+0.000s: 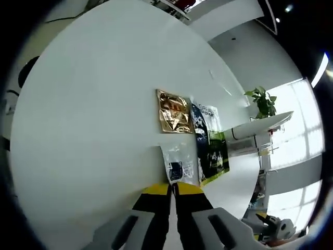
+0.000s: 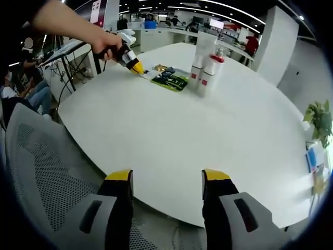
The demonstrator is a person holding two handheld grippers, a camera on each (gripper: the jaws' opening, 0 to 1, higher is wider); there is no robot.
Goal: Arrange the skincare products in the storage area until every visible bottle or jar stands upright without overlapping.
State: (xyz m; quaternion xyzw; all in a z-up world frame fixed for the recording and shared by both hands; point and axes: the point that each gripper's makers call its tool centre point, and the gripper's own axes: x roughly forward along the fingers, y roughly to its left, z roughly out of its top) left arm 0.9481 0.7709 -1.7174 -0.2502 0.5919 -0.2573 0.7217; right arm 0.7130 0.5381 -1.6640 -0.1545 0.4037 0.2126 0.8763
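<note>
both tongs have yellow-tipped black jaws on grey bodies. left gripper (image 1: 172,188), seen in the left gripper view, has its two jaws pressed together, tips meeting at the near edge of a clear sachet (image 1: 178,164) lying flat on the round white table (image 1: 93,114); whether the sachet's edge is actually pinched between the tips cannot be told. in the right gripper view the same tool appears far off, held in a person's hand (image 2: 106,42), its yellow tip down at the packets. right gripper (image 2: 167,179) hangs with its jaws spread wide and nothing between them, over the near rim of the table, with a grey mesh chair (image 2: 47,172) below and to the left.

the sachet is see-through with a dark blue label patch; its print is too small to read. just beyond it lies a crinkled gold foil packet (image 1: 174,111), and beside both a long dark packet (image 1: 210,143) with green at one end and white lettering that cannot be made out. the three lie flat, edges touching or nearly so.

in the right gripper view, white bottles (image 2: 204,70) with red bands stand upright in a tight cluster just beside the packets, one with a red cap, with a taller white box behind them. their labels are unreadable.

a potted plant (image 1: 264,102) stands beyond the table.
</note>
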